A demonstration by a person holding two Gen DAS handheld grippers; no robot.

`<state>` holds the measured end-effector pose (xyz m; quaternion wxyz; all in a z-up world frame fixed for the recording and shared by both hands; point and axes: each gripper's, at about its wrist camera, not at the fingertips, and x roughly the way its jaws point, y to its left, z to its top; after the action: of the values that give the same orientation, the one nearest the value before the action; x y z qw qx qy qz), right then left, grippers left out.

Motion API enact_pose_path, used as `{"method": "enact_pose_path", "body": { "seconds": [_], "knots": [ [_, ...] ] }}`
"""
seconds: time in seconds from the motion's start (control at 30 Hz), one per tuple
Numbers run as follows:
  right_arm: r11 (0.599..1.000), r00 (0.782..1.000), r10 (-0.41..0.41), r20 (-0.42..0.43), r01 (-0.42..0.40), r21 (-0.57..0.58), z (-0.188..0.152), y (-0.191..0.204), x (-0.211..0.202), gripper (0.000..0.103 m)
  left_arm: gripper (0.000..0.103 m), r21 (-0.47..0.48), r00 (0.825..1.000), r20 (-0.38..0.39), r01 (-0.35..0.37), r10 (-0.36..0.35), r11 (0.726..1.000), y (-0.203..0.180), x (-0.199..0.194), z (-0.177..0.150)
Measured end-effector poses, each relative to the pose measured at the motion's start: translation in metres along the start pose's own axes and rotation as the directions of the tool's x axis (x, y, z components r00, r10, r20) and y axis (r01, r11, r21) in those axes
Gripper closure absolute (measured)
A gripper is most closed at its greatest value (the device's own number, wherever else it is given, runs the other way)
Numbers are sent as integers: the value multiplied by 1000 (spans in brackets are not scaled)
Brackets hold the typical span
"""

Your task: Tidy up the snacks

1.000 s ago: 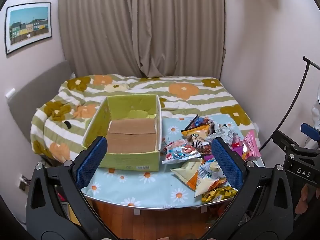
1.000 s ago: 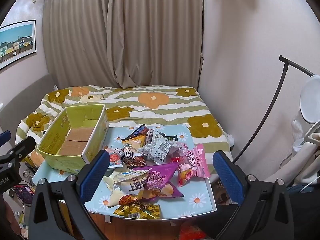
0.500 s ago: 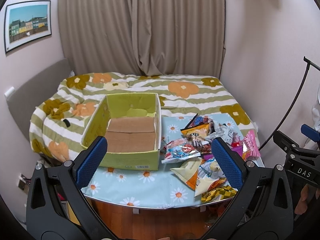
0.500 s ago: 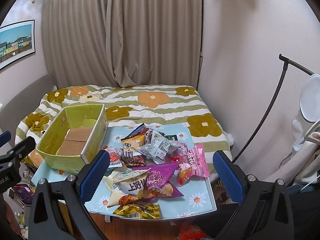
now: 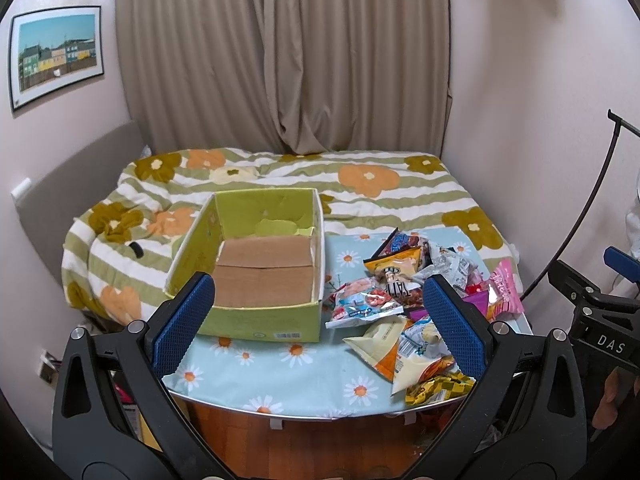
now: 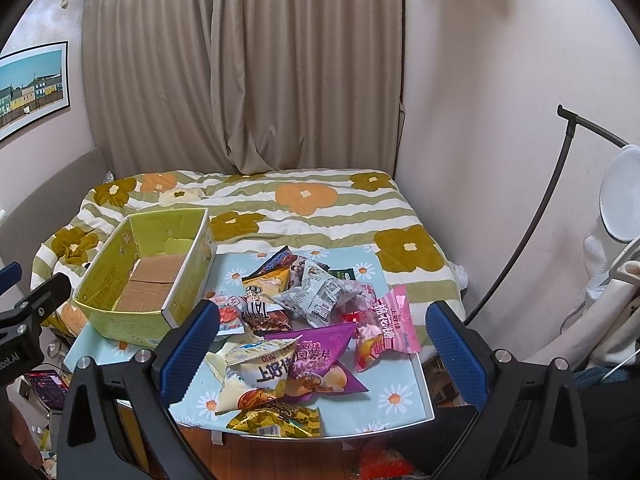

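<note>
Fingers of both grippers wide apart above snack packets, green box.

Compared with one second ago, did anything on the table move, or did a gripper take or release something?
Almost nothing changed. Both cameras drifted very slightly, so the scene sits a little differently in each view. The left gripper and right gripper are open as before, holding nothing. The green box remains empty, and the snack pile lies untouched on the table.

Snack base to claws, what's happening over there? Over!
Left claw open, right claw open, both holding nothing. Green box has no snacks in it; snack pile heaped beside it on the table. Nothing in the way.
</note>
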<state>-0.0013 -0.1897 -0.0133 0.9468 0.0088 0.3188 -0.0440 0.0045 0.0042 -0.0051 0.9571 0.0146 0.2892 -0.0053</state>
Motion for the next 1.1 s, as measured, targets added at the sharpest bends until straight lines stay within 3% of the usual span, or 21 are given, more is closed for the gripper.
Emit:
{"method": "enact_pose_path", "body": {
  "seconds": [1.1],
  "knots": [
    [1000,1000,4,3,-4,6,1,0,-2,0,0,7,1000,16,-10,10,1000,-2,-6,0]
  ]
}}
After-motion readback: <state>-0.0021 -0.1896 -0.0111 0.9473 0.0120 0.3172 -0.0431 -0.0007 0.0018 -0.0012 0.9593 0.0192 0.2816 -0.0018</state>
